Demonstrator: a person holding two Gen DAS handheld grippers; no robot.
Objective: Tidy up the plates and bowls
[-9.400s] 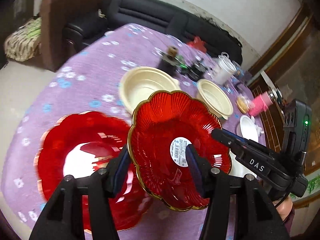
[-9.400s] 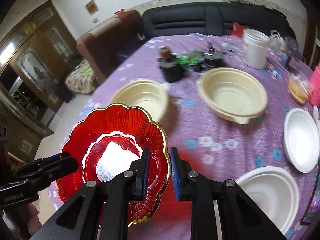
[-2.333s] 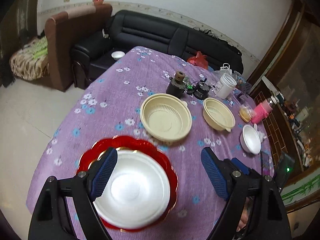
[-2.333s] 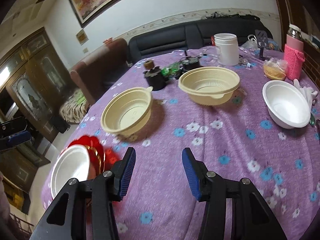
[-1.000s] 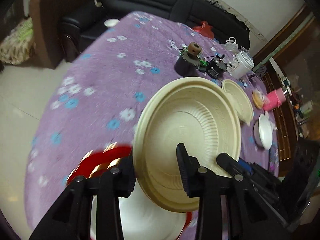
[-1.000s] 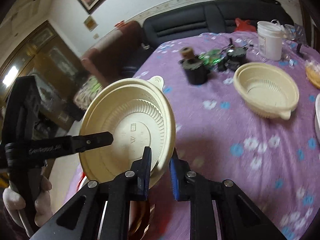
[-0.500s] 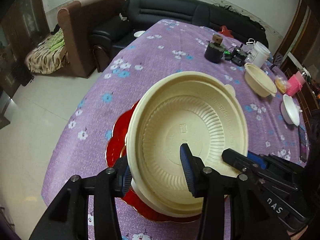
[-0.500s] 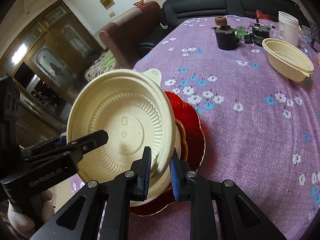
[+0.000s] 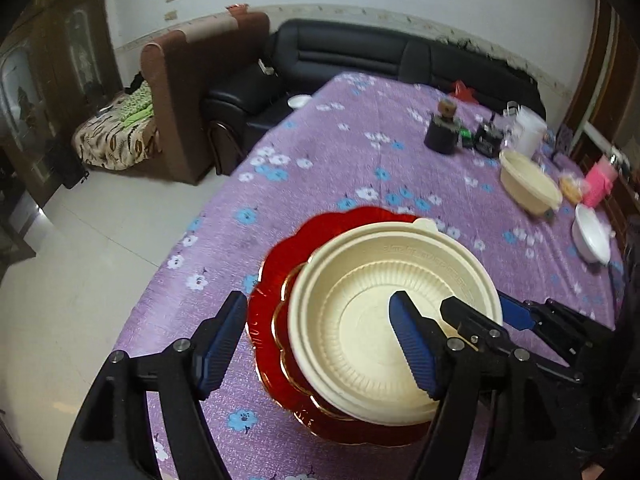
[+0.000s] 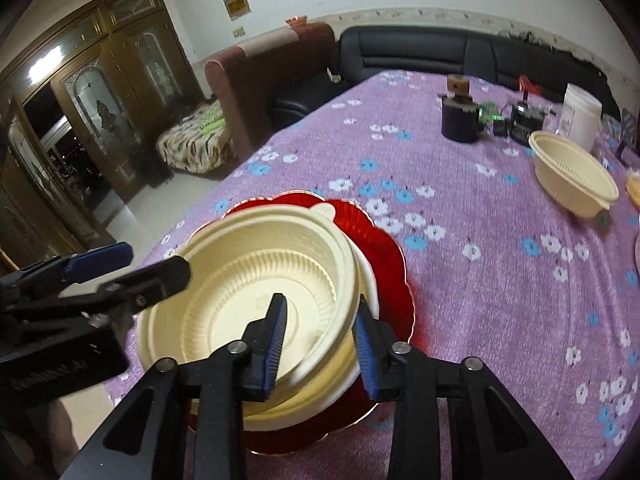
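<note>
Cream plastic bowl [image 9: 384, 320] sitting on red plate stack [image 9: 272, 280], left gripper [image 9: 316, 340] and right gripper [image 10: 320, 336] both opening, rim between unpressed pads.

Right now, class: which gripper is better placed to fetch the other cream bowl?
Probably the right gripper: the second cream bowl lies on its side of the table; the left gripper sits farther away. Both are opening.

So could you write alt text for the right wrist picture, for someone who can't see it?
A cream plastic bowl sits on a white bowl and red plates on a purple flowered tablecloth. The right gripper has its jaws opening astride the cream bowl's near rim, and the left gripper reaches in from the left. Another cream bowl stands farther off.
</note>
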